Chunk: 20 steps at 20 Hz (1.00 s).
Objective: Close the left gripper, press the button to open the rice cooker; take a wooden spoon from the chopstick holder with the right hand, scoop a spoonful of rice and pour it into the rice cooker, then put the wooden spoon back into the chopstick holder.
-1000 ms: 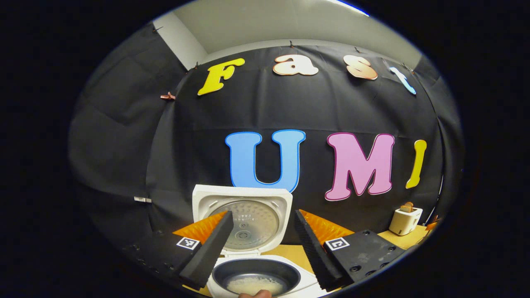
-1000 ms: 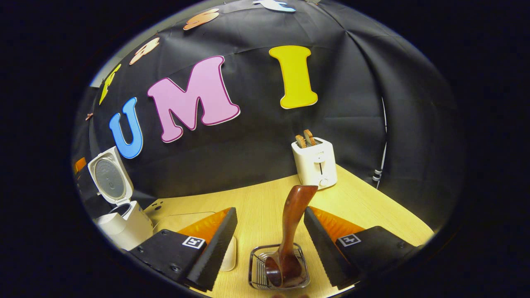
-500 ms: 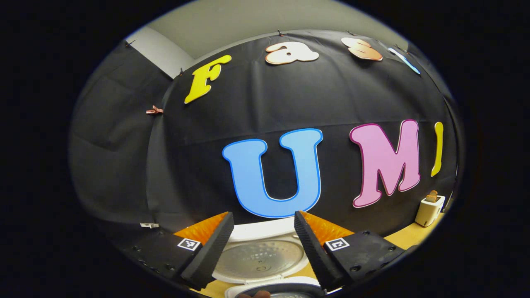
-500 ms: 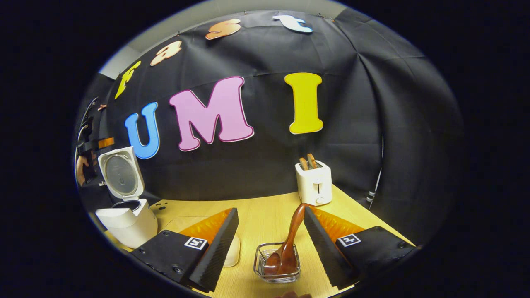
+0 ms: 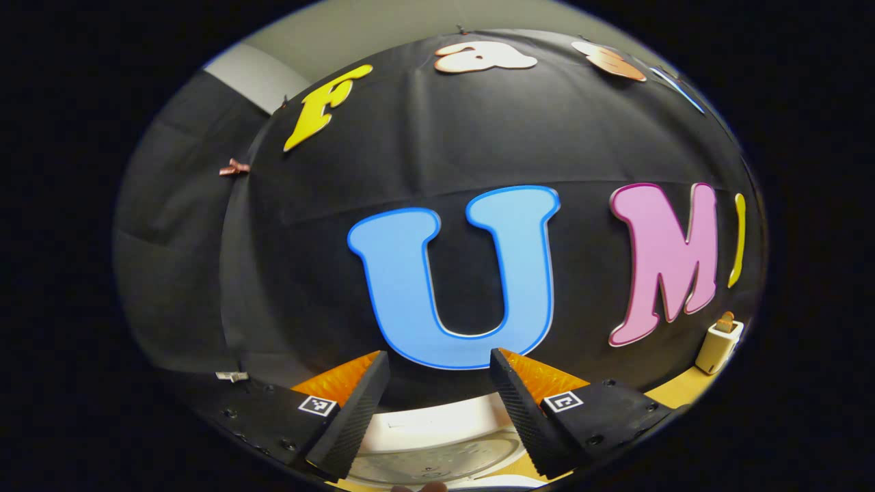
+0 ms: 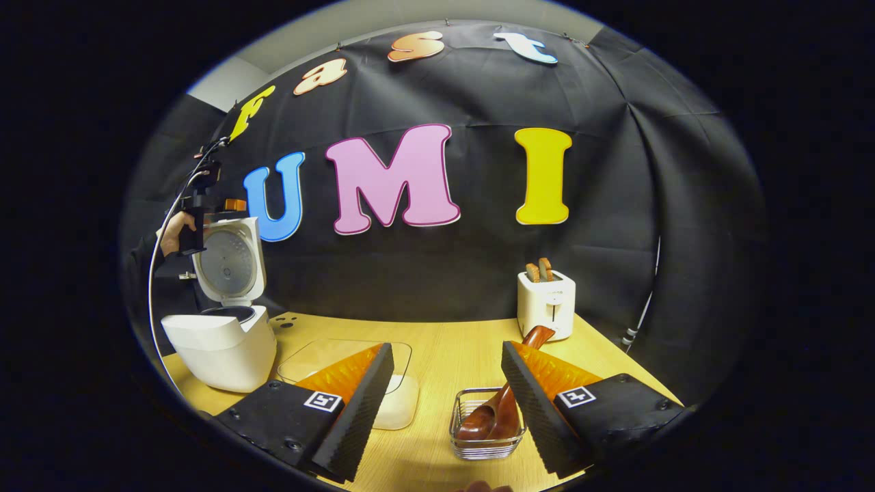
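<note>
Now both tongs (image 5: 432,417) (image 6: 444,410) gape empty, the right pulled farther back from the wooden spoon (image 6: 502,403).

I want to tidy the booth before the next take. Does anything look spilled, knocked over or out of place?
Nothing stands out. The wooden spoon leans in its wire holder, the rice cooker stands upright with its lid open, the toaster is upright with bread in it, and no rice shows on the table.
</note>
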Available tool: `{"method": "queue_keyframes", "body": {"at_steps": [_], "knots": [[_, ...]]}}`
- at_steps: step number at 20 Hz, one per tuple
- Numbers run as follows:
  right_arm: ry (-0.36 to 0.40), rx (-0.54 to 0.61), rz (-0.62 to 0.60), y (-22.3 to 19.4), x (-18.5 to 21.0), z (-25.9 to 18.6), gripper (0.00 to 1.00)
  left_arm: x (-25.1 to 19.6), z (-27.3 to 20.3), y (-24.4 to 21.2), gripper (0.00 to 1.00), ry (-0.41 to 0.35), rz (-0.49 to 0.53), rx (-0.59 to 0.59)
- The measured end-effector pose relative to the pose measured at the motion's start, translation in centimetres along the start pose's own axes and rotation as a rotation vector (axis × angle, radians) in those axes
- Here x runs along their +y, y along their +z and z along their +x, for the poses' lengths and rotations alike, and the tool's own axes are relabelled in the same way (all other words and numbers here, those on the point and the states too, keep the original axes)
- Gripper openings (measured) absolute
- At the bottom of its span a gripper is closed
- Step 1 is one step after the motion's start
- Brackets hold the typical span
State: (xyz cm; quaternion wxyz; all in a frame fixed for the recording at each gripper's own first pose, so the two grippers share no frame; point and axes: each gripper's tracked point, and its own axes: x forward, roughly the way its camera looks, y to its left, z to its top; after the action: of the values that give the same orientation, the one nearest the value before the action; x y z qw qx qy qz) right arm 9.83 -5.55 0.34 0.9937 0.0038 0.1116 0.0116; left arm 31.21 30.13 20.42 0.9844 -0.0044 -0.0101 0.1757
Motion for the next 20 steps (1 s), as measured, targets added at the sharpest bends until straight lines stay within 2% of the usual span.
{"method": "queue_keyframes", "body": {"at_steps": [1,2,4,5,7,10,14,20], "knots": [[0.01,0.0,-0.006,-0.2,0.5,0.1,0.98,0.9,0.4,0.6,0.94,0.012,-0.022,0.001],[0.022,0.0,-0.01,-0.3,1.0,0.2,0.98,1.5,0.9,0.5,0.94,0.023,-0.002,0.015],[0.038,-0.011,-0.014,-0.3,1.9,0.5,0.98,1.9,1.5,-1.3,0.94,0.028,0.047,0.078],[0.045,-0.018,-0.019,-0.2,2.2,0.6,0.98,1.5,1.6,-2.6,0.94,0.014,0.036,0.114],[0.049,-0.028,-0.027,-0.1,2.5,1.0,0.98,1.4,1.4,-2.9,1.0,0.026,0.028,0.129],[0.057,-0.032,-0.025,-0.6,2.8,0.7,0.98,0.8,0.7,-3.2,0.95,0.008,0.01,0.163],[0.069,-0.032,-0.031,-1.0,2.8,0.2,0.98,-0.2,-2.3,-3.6,0.95,-0.015,-0.033,0.23],[0.105,-0.04,0.003,-1.8,3.2,-1.4,0.98,-2.8,-9.7,-5.3,0.96,-0.072,-0.063,0.301]]}}
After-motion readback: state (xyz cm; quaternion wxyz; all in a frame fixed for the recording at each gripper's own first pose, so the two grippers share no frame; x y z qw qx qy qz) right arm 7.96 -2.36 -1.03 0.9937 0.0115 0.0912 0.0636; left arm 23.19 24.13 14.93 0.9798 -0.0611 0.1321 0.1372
